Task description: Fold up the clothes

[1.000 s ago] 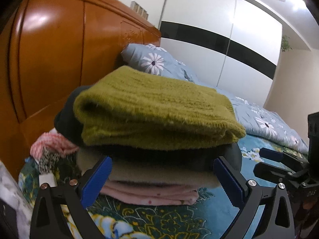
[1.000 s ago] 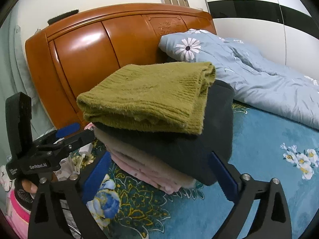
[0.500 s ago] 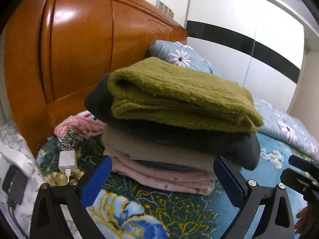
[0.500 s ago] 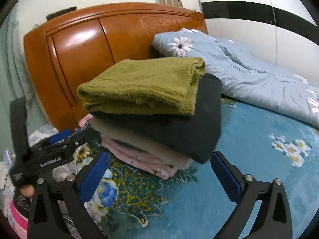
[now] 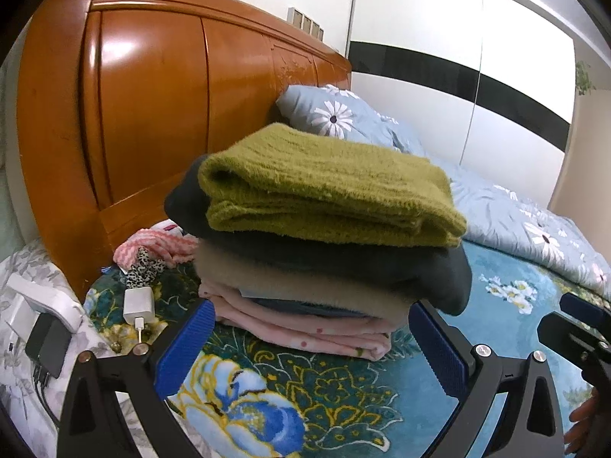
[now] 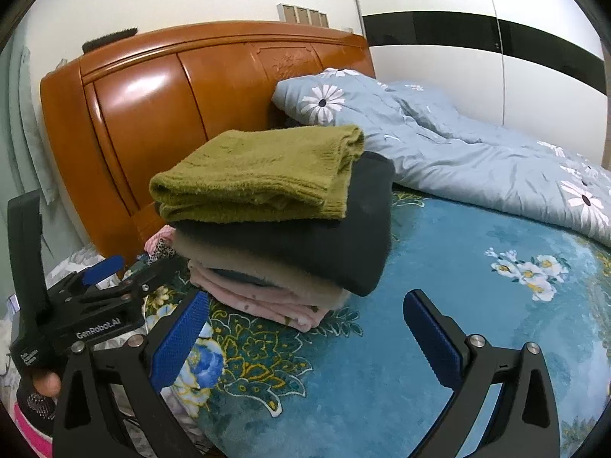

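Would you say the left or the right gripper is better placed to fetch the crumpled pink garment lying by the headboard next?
Probably the left gripper: the pink garment lies beside its left finger, with a charger nearby. From the right gripper, the folded stack mostly hides it. Both are open.

Left tongs open, empty, facing folded clothes stack w/ olive sweater atop.

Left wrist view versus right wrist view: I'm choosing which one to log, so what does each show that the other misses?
Only the left wrist view shows the white charger and phone beside the stack. Only the right wrist view shows the left gripper from outside. Both show the olive sweater topping the folded stack, the headboard and the blue quilt.
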Tool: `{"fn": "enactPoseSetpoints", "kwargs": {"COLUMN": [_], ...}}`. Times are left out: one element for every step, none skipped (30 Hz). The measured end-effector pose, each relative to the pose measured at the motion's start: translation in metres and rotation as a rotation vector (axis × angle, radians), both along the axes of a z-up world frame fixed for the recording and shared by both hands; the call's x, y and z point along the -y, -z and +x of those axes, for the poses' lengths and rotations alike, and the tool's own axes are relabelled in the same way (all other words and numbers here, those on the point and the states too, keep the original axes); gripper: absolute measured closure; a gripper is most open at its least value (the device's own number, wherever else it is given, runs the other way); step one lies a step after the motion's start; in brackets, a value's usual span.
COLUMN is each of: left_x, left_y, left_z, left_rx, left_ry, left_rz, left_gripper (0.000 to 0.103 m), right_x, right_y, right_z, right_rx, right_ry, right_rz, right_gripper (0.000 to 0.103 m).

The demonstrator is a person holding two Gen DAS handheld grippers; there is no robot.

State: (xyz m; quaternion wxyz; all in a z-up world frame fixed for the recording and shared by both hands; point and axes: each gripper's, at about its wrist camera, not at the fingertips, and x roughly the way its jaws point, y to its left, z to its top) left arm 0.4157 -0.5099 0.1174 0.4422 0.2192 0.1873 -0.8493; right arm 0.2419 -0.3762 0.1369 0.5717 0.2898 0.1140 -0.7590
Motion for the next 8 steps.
{"fn": "enactPoseSetpoints", "kwargs": {"left_x": [-0.002,-0.004,-0.005,-0.007,-0.008,-0.010,-0.012,-0.014], "left_y": [-0.002,-0.004,-0.005,-0.007,-0.008,-0.009,-0.011,-0.012], "left_z": [0.000,0.000,-0.001,-0.001,-0.002,-0.002,-0.002,-0.003], "left_rx": [-0.002,-0.004,-0.004,-0.004,-0.004,-0.003,0.000,0.003], "left_ry": [-0.001,0.001,0.003,0.005,0.006,0.006,0.005,0.005], "left_rz": [-0.002,-0.005,-0.006,-0.008,-0.011,-0.018,-0.029,-0.038], "left_gripper": [0.000,0.000,0.000,0.000,0.000,0.000,0.000,0.000], "right_x": [-0.002,-0.004,-0.006,-0.007,-0.008,-0.010,-0.011,-0.012], "right_y": [-0.001,-0.003,-0.004,-0.005,-0.006,-0.007,-0.007,-0.008], "right_z": [-0.001,-0.002,-0.002,-0.002,-0.002,-0.002,-0.002,-0.002], "right_rx": [0.002,0.007,0.010,0.012,0.013,0.011,0.010,0.012], "right_ry": [0.003,0.003,0.003,0.003,0.002,0.002,0.003,0.003], "right_rz": [-0.003,-0.006,-0.008,-0.011,-0.013,-0.016,-0.019,-0.022], "right_gripper": [0.001,0.001,0.001,0.001,0.001,0.001,0.001,0.001]}}
